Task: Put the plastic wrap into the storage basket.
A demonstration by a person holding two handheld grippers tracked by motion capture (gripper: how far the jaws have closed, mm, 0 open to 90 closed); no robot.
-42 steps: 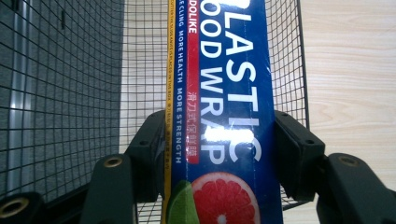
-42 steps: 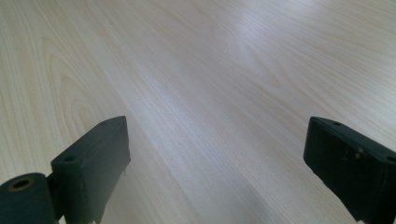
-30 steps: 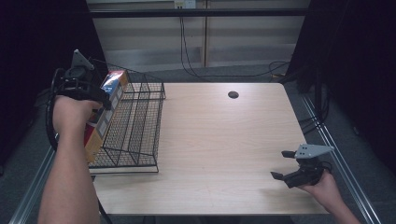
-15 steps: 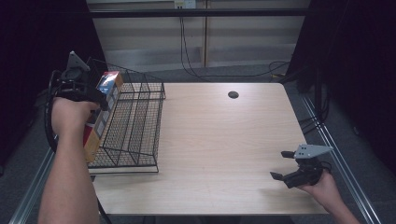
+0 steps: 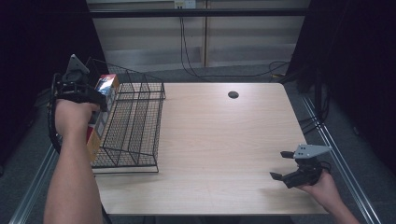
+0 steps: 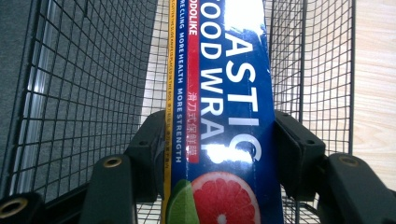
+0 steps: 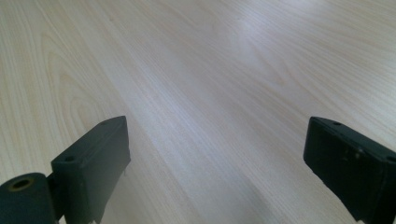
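At the table's left edge, the left gripper (image 5: 95, 100) is clamped on a long plastic wrap box (image 6: 219, 116) (blue face, grapefruit and lime picture), both jaws pressed against its sides. Box sits at the left wall of the black wire basket (image 5: 135, 121), raised end up; whether inside or just outside the mesh can't be told. Near the front right corner of the wooden table (image 5: 219, 140), the right gripper (image 5: 281, 165) hangs low, jaws spread wide, nothing between them. Small dark hole (image 5: 233, 94) at far side.
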